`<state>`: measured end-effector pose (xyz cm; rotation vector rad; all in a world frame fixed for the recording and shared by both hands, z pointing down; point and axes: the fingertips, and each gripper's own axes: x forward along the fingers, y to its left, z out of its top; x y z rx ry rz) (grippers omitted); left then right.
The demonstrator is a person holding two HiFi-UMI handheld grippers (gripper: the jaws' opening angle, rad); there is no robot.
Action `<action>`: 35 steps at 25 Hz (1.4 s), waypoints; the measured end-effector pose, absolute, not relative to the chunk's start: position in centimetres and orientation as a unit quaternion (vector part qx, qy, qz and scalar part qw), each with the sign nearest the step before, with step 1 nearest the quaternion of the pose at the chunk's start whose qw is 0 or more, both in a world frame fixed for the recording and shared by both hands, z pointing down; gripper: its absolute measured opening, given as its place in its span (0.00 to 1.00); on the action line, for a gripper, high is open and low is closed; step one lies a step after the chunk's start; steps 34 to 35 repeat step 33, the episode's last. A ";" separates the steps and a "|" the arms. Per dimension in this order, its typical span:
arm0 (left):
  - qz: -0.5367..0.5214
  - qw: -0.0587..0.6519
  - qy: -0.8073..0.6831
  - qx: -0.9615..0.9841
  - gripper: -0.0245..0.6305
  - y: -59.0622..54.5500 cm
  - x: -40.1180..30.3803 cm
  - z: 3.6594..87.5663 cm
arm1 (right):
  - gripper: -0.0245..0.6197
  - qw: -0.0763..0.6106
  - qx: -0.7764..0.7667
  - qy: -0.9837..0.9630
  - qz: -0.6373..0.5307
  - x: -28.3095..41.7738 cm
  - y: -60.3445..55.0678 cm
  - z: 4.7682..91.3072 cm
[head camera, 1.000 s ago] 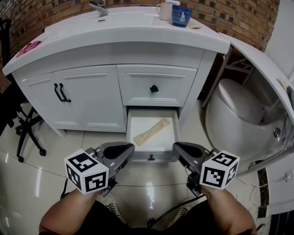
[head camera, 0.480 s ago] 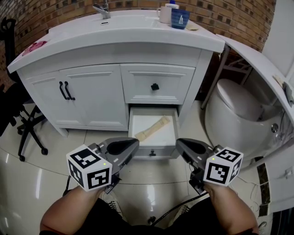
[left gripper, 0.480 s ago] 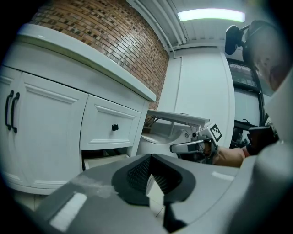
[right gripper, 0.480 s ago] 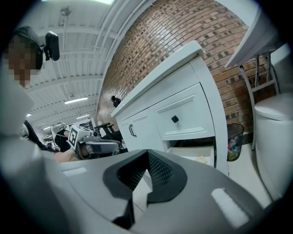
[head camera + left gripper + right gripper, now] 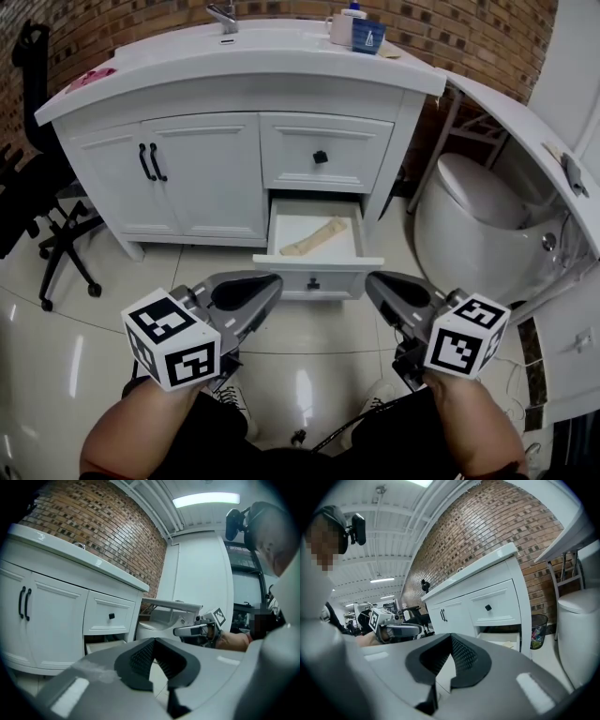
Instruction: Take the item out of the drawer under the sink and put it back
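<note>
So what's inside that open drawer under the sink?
A pale beige, bone-shaped item lies diagonally on the white floor of the drawer. The strip of floor just behind its front is hidden from the head view.

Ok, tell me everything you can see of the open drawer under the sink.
The drawer is the lower one on the right side of the white vanity, pulled well out above the glossy tiled floor. It looks like white painted wood, with a plain front panel and one small black knob at its middle. The inside is white and shallow. A pale beige, elongated item lies flat in it on a diagonal. Directly above sits a closed drawer.
</note>
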<state>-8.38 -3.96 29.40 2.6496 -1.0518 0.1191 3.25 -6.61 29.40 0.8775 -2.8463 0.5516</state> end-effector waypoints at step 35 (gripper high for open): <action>0.069 0.153 -0.385 0.908 0.05 -2.8 -8.5 31.3 | 0.04 0.086 0.300 -0.934 0.172 3.3 -4.1 30.7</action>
